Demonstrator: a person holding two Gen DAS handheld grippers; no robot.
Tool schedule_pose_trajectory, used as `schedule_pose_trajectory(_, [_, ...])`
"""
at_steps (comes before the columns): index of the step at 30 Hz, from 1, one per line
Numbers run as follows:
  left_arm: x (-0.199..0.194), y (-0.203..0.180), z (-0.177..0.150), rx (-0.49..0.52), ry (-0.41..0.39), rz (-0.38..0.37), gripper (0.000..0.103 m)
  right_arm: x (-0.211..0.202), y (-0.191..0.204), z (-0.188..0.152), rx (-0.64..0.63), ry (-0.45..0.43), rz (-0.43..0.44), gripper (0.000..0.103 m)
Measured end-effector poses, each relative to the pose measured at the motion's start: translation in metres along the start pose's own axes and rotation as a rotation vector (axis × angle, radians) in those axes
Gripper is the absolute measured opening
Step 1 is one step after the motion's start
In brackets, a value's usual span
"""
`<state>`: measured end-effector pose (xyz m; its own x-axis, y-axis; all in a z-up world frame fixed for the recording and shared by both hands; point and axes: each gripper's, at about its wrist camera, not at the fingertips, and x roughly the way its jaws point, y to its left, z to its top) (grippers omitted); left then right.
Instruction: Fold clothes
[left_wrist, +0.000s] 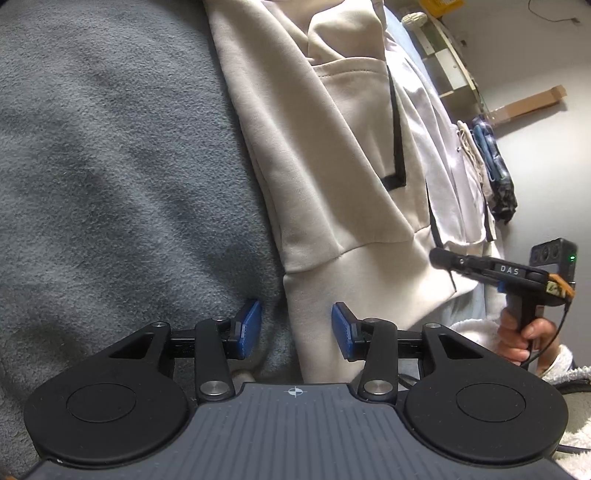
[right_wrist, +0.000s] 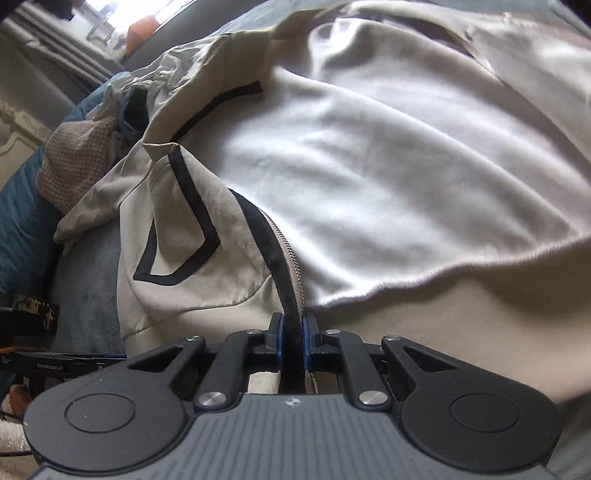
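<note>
Jacket (right_wrist: 369, 166) zip edge in rt tongs (right_wrist: 292, 332); lft tongs (left_wrist: 294, 328) agape at hem.

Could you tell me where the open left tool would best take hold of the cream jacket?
Probably the hem corner of the cream jacket, which lies flat on the grey blanket between the open left tool. Push straight forward; the right tool already pinches the zipper edge.
</note>
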<state>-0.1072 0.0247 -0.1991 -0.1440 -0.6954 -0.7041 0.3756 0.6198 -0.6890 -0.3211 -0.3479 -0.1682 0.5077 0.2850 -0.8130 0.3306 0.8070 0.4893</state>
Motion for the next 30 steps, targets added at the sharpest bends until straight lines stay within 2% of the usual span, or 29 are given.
schedule_pose_trajectory(3, [0.002, -0.001, 0.0, -0.004, 0.006, 0.002, 0.042, 0.003, 0.0, 0.001, 0.018, -0.027, 0.027, 0.011])
schedule_pose_trajectory(7, [0.005, -0.003, 0.0, -0.009, 0.014, 0.004, 0.044, 0.006, -0.005, 0.0, 0.027, -0.017, 0.031, 0.011])
schedule_pose_trajectory(13, [0.009, -0.008, -0.003, -0.018, -0.017, 0.001, 0.044, 0.007, -0.009, -0.002, 0.049, -0.018, 0.045, 0.012])
schedule_pose_trajectory(15, [0.008, -0.012, -0.005, 0.009, -0.014, -0.078, 0.031, 0.008, -0.01, -0.002, 0.056, -0.016, 0.047, 0.012])
schedule_pose_trajectory(16, [0.006, -0.015, -0.006, 0.025, -0.026, -0.114, 0.03, 0.008, -0.011, -0.002, 0.059, -0.016, 0.049, 0.012])
schedule_pose_trajectory(19, [0.008, -0.022, -0.007, 0.06, -0.042, -0.094, 0.031, 0.009, -0.012, -0.002, 0.065, -0.015, 0.052, 0.012])
schedule_pose_trajectory(21, [0.017, -0.014, -0.006, 0.011, -0.019, -0.073, 0.031, 0.009, -0.013, -0.002, 0.07, -0.014, 0.055, 0.012])
schedule_pose_trajectory(23, [0.022, -0.005, -0.005, -0.052, -0.017, -0.097, 0.031, 0.009, -0.013, -0.002, 0.073, -0.015, 0.056, 0.012])
schedule_pose_trajectory(26, [0.027, -0.006, -0.002, -0.056, -0.023, -0.119, 0.03, 0.009, -0.014, -0.002, 0.075, -0.017, 0.056, 0.013])
schedule_pose_trajectory(27, [0.028, -0.009, -0.002, -0.032, -0.032, -0.114, 0.029, 0.01, -0.014, -0.002, 0.078, -0.017, 0.056, 0.013])
schedule_pose_trajectory(29, [0.029, -0.014, -0.002, 0.023, -0.055, -0.099, 0.013, 0.012, -0.015, -0.002, 0.088, -0.016, 0.055, 0.013])
schedule_pose_trajectory(30, [0.024, -0.015, -0.004, 0.034, -0.053, -0.095, 0.01, 0.013, -0.016, -0.002, 0.094, -0.016, 0.055, 0.013])
